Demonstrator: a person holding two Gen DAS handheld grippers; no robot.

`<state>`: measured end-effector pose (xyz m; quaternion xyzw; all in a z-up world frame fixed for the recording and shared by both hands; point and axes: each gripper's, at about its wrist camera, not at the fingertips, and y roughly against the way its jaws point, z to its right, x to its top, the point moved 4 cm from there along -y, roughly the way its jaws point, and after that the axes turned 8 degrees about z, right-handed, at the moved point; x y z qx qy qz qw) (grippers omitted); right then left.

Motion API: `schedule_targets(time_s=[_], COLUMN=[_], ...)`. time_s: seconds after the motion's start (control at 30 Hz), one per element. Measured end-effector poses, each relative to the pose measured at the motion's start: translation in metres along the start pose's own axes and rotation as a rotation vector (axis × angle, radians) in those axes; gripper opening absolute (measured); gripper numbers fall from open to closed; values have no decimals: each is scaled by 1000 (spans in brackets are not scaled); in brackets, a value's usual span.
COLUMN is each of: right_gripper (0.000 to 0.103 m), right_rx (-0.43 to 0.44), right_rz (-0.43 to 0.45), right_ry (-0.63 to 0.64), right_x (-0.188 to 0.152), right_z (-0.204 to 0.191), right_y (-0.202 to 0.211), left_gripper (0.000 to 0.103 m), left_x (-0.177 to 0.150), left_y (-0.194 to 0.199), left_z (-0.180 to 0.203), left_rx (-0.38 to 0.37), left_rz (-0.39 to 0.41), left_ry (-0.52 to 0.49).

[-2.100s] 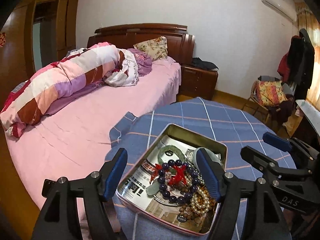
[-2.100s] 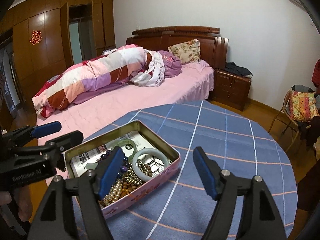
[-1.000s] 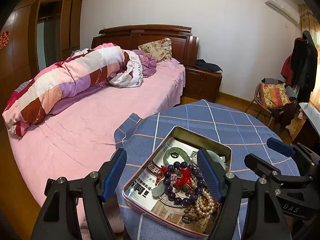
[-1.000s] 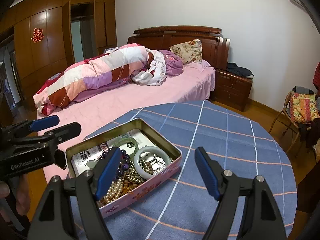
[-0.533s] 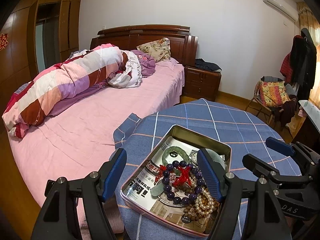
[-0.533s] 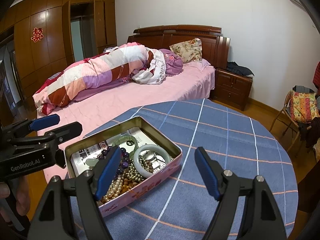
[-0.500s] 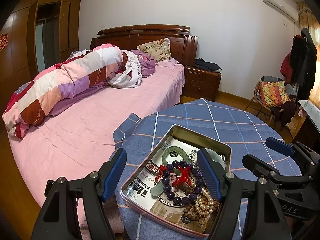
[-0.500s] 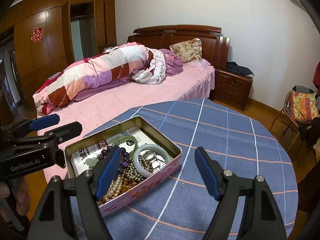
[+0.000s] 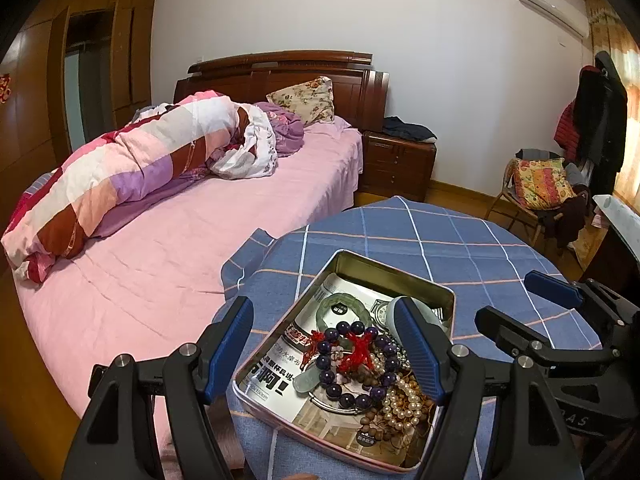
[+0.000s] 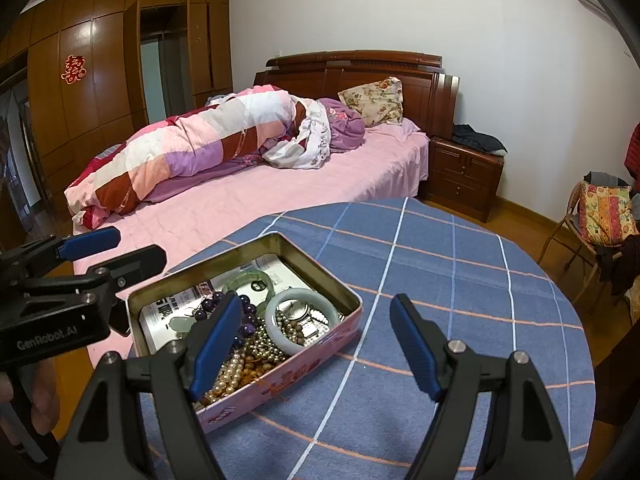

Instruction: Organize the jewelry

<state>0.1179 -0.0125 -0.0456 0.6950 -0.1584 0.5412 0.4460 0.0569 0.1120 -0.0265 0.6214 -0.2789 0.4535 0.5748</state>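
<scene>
You hold the left hand-held gripper (image 9: 324, 350) tilted down toward the near left part of the tin (image 9: 400, 268), its blue pads spread wide with nothing between them; one pad hangs off the desk's edge over the bed side, the other over the jewelry. Your right hand-held gripper (image 10: 312, 342) points down the same way, jaws wide apart and empty, its left pad above the tin's near corner and its right pad above bare blue checked cloth on the desk (image 10: 460, 280). In the right wrist view your fingers (image 10: 44, 400) show wrapped around the left tool's handle.

One open rectangular tin sits on the desk near its bed-side edge, lined with printed paper. Inside it you have one green bangle (image 9: 340, 306) toward the far end, one pale white bangle (image 10: 302, 326) just beside it, one dark purple bead bracelet (image 9: 352, 364) with a red tassel knot (image 9: 356, 354) lying across it, and a heap of pearl and brown bead strands (image 9: 400, 400) at the near corner; I cannot tell how many strands there are. A watch face (image 10: 298, 313) shows inside the white bangle.
</scene>
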Motion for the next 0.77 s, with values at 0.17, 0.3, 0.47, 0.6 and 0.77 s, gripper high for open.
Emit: schedule_targets(time_s=[0.17, 0.3, 0.47, 0.6, 0.77], right_gripper=[80, 80, 80, 80, 80], right_rx=[1, 2, 0, -3, -5], right_rz=[-1, -2, -5, -9, -10], right_ry=[0, 0, -2, -4, -6], right_x=[0, -1, -3, -5, -6], right_z=[0, 0, 2, 3, 6], right_y=[0, -1, -1, -3, -3], left_gripper=[73, 83, 84, 84, 84], left_x=[-1, 0, -1, -3, -4], left_y=[-2, -2, -2, -3, -2], left_z=[-1, 0, 1, 4, 5], left_rx=[12, 20, 27, 25, 25], left_rz=[-6, -2, 3, 3, 2], left_ry=[1, -7, -19, -36, -37])
